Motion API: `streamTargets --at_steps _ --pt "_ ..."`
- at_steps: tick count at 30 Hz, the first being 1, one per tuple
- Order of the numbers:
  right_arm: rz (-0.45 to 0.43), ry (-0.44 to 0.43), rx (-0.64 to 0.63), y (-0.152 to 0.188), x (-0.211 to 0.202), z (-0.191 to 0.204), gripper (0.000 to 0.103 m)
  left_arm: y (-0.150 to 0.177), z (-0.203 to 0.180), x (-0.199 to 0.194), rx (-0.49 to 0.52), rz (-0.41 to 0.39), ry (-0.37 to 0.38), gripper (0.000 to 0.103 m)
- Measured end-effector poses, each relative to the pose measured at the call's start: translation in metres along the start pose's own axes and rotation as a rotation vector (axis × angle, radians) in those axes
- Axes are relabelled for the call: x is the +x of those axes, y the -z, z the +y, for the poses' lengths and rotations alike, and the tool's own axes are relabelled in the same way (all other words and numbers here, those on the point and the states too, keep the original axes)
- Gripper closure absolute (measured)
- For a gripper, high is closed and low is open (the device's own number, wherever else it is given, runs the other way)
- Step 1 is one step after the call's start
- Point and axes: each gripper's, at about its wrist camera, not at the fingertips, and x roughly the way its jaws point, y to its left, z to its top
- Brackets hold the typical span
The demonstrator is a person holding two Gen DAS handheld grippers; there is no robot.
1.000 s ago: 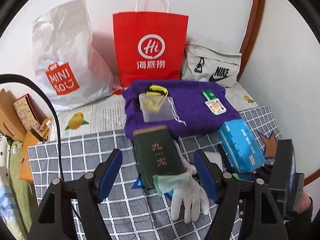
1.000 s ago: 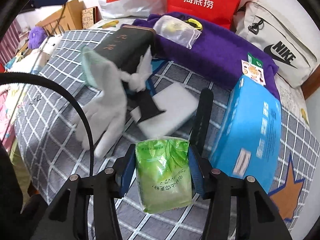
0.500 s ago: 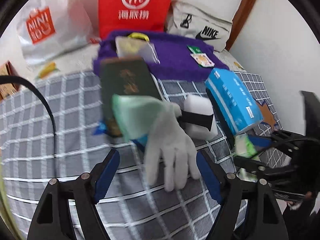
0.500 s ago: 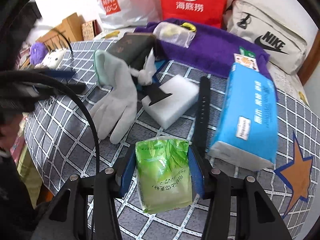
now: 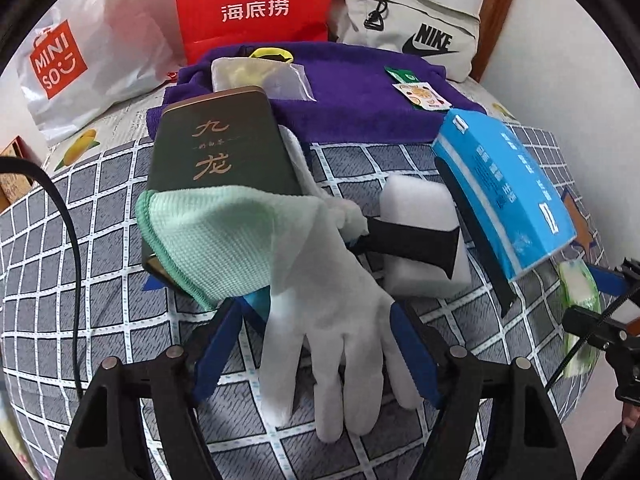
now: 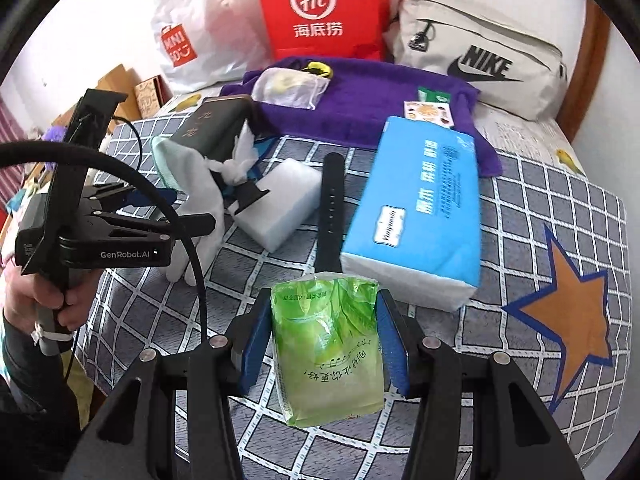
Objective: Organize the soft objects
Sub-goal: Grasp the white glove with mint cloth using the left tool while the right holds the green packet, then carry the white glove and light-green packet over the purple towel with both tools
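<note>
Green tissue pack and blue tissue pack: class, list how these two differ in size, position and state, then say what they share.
1. Size: the green tissue pack is small; the blue tissue pack is far larger.
2. Position: the green pack is held up in the right gripper; the blue pack lies on the checked bedcover.
3. State: the green pack is squeezed between the fingers; no gripper touches the blue one.
Shared: both are soft plastic-wrapped packs with printed labels.

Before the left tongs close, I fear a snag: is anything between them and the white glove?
Nothing visible. The closing left tongs already straddle the white fabric glove; its mint-green cuff lies draped over the dark green tin.
</note>
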Motion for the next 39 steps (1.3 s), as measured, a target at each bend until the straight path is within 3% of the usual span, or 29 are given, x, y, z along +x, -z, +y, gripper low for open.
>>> streamTargets --at_steps 1,3,4,6,9,13,24,39 --pt "-0.001 -0.001 0.007 0.000 0.000 -0.002 0.053 -0.001 0.000 0.001 -0.008 -0.004 -0.004 0.037" --pt "-0.004 -0.002 0.013 0.001 -0.001 -0.003 0.053 -0.001 0.001 0.004 -0.009 0.009 0.020 0.059" --pt "-0.005 -0.004 0.015 0.002 -0.001 -0.004 0.053 -0.001 0.001 0.006 -0.012 0.022 0.040 0.063" --pt "-0.004 -0.009 0.018 0.003 0.000 -0.004 0.053 0.000 0.001 0.007 -0.009 0.027 0.070 0.081" --pt "0.001 -0.017 0.021 0.003 0.002 -0.003 0.053 0.001 0.000 0.002 -0.007 0.014 0.089 0.089" --pt "0.000 -0.020 0.025 0.005 0.002 -0.003 0.053 0.001 0.001 -0.020 -0.007 -0.020 0.136 0.090" --pt "-0.066 -0.043 0.053 -0.009 -0.021 -0.004 0.053 -0.014 -0.001 -0.076 0.012 -0.124 0.155 0.090" --pt "-0.155 -0.030 0.047 -0.050 -0.044 -0.009 0.053 -0.046 0.001 -0.116 0.016 -0.235 0.061 0.090"
